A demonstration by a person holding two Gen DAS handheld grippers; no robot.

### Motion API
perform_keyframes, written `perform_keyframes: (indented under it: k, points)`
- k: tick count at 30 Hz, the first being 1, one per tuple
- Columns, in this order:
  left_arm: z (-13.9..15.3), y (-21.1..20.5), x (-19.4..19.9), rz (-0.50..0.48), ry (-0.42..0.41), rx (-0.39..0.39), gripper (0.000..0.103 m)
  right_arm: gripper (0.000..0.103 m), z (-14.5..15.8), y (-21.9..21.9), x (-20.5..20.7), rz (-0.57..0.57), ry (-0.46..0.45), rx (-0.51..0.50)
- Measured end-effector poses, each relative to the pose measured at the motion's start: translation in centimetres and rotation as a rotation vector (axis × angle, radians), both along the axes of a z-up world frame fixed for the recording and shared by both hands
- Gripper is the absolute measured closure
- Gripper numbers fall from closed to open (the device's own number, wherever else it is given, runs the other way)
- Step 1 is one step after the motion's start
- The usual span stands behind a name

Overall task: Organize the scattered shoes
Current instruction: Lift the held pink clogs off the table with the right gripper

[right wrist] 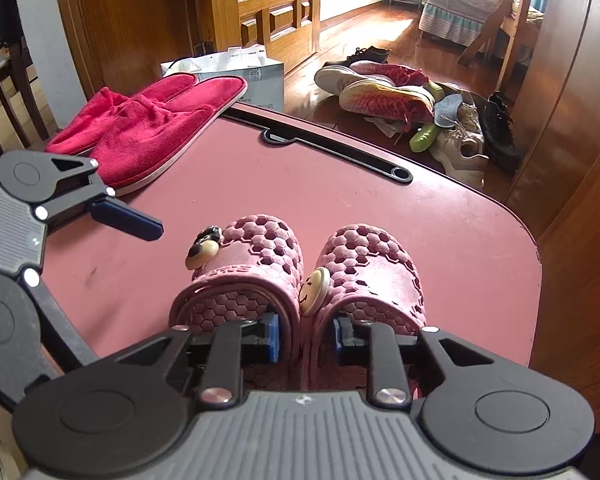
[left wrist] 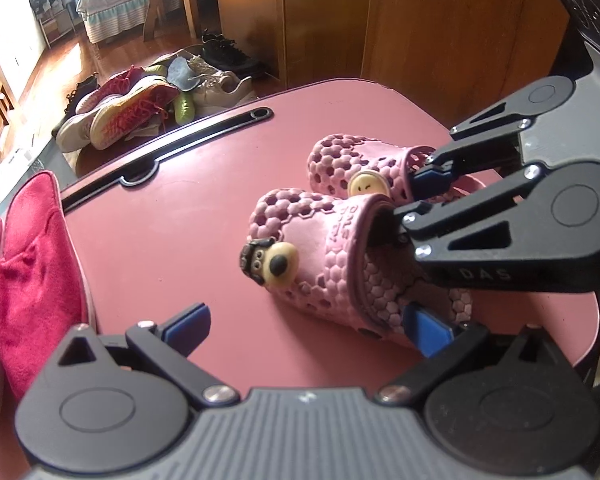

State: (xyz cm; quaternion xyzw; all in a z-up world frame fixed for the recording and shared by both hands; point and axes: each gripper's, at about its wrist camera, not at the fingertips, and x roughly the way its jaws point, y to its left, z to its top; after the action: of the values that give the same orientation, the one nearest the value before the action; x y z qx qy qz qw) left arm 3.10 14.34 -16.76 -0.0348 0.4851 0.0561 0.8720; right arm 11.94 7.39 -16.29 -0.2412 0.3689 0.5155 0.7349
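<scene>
Both handheld units match in build. Left gripper (left wrist: 308,328): ribbed grey housing along the bottom edge, two black round pivot caps, black finger arms fixed with silver screws, blue pads (left wrist: 188,326). Right gripper (right wrist: 305,334): same grey ribbed body, black linkages, silver screws, blue pads (right wrist: 271,338). Faint "DAS" lettering marks one black arm at right of the left view.

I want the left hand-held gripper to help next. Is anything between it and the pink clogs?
Nothing visible. The left hand-held gripper stands open right beside the nearer of the pink clogs. The right hand-held gripper is already closed on the pair's inner walls from behind.
</scene>
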Motion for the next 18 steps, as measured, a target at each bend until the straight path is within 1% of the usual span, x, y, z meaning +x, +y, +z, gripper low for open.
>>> perform_keyframes:
  k: [4,9,12,18]
  points:
    - [-0.1,-1.1,0.2,-0.052,-0.009,0.011,0.000,0.082,0.1,-0.4,-0.2,-0.066,0.001,-0.017]
    - [-0.1,-2.4,0.2,-0.106,-0.023,0.014,0.000,0.082,0.2,-2.1,-0.4,-0.187,0.003,-0.046]
    - [-0.2,-3.4,0.4,-0.140,-0.023,0.017,0.000,0.082,0.3,-3.3,-0.7,-0.231,-0.002,-0.055]
    - [-0.4,-5.8,0.7,-0.226,-0.025,0.041,0.000,0.082,0.4,-5.4,-0.7,-0.198,0.006,-0.041]
